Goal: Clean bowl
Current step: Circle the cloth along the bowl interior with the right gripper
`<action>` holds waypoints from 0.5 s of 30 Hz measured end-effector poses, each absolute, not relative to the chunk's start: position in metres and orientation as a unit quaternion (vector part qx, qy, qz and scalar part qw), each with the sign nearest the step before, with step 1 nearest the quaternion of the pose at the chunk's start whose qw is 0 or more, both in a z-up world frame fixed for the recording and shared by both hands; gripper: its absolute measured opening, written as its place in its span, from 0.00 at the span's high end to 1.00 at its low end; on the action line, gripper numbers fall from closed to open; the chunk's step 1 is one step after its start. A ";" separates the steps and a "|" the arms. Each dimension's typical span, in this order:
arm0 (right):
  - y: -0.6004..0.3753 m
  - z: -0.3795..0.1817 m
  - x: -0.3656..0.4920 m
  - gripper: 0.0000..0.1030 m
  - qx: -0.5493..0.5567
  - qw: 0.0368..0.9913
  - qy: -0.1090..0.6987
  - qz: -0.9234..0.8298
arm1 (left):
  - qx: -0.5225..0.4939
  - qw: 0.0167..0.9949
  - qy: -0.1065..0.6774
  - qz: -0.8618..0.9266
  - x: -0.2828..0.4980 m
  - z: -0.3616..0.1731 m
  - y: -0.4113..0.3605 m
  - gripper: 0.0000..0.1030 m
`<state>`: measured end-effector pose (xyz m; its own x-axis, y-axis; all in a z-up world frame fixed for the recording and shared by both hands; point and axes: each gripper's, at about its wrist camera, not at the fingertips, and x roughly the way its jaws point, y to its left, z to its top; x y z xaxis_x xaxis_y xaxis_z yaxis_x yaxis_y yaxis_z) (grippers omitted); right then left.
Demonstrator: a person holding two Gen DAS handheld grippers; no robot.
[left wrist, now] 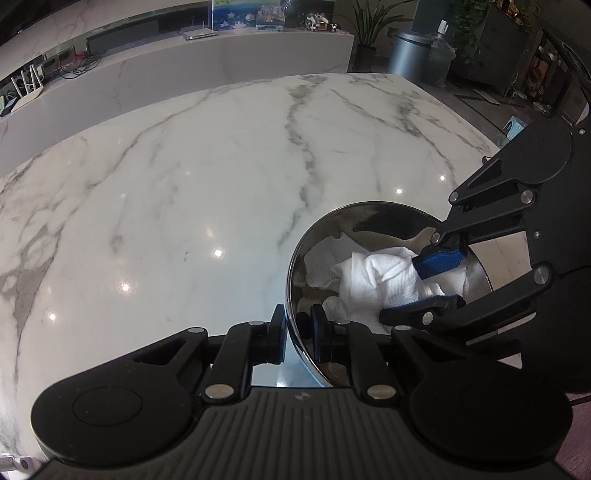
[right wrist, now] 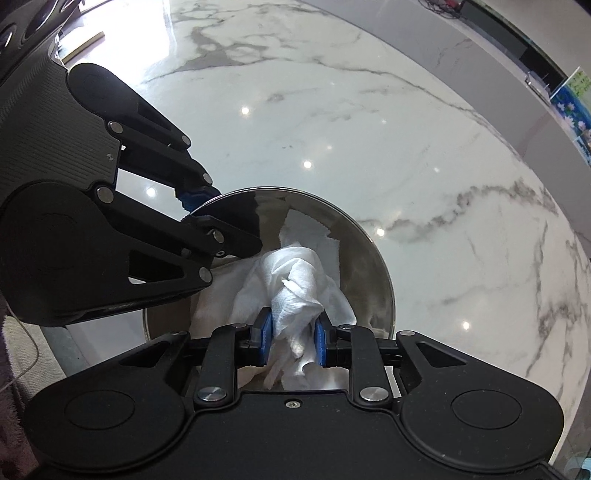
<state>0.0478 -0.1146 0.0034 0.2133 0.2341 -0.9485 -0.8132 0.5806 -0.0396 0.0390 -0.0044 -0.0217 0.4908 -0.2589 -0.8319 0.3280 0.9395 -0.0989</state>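
A shiny steel bowl (left wrist: 384,218) stands on the white marble table (left wrist: 184,177), at the lower right of the left wrist view. My left gripper (left wrist: 298,336) is shut on the bowl's near rim, one finger outside the wall and one inside. A crumpled white paper towel (left wrist: 369,280) lies inside the bowl. My right gripper (left wrist: 430,282) comes in from the right, its blue pads shut on the towel. In the right wrist view, that gripper (right wrist: 293,343) pinches the twisted towel (right wrist: 295,280) above the bowl (right wrist: 356,254). The left gripper (right wrist: 197,210) clamps the rim at the left.
Marble table (right wrist: 369,122) stretches wide beyond the bowl, with its rounded far edge in view. Behind it runs a long white counter (left wrist: 221,62) with a router (left wrist: 199,33). A metal bin (left wrist: 408,55) and a potted plant (left wrist: 369,26) stand on the floor at the back right.
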 end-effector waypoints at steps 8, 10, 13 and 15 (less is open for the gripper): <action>-0.114 0.005 0.047 0.79 -0.249 0.714 0.526 0.389 | 0.037 0.862 0.475 -0.170 0.039 -0.022 -0.005 0.89; -0.112 0.004 0.046 0.79 -0.253 0.713 0.525 0.390 | 0.038 0.862 0.475 -0.171 0.039 -0.022 -0.005 0.89; -0.112 0.004 0.045 0.79 -0.257 0.714 0.524 0.388 | 0.039 0.862 0.475 -0.171 0.039 -0.022 -0.005 0.89; -0.113 0.003 0.045 0.80 -0.254 0.717 0.523 0.386 | 0.040 0.862 0.475 -0.172 0.039 -0.022 -0.005 0.88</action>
<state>0.0447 -0.1125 0.0034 0.1558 0.2871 -0.9452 -0.8180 0.5738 0.0394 0.0389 -0.0045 -0.0222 0.4904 -0.2579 -0.8325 0.3339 0.9379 -0.0938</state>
